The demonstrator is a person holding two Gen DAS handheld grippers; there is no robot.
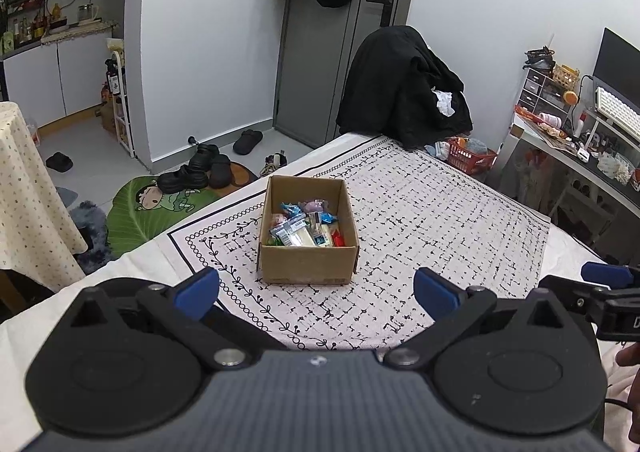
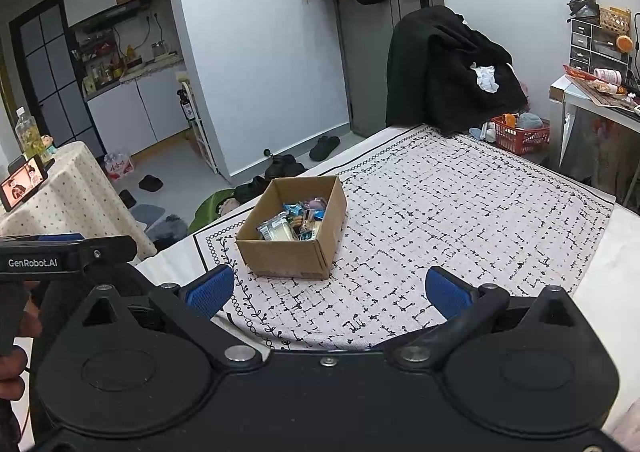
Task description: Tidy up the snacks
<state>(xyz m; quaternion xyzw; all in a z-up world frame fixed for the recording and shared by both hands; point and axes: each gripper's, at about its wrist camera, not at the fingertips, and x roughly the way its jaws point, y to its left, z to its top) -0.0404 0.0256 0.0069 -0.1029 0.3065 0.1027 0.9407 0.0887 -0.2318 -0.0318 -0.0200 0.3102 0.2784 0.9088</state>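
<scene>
A small open cardboard box stands on the patterned cloth and holds several wrapped snacks. My left gripper hangs open just in front of the box, with nothing between its blue pads. In the right wrist view the same box sits ahead and to the left, snacks inside. My right gripper is open and empty, back from the box. The right gripper's blue tip shows at the left view's right edge, and the left gripper body shows at the right view's left edge.
A black coat over a chair stands beyond the far edge. A red basket sits on the floor to the right, next to a cluttered desk. Shoes and a green mat lie on the floor to the left.
</scene>
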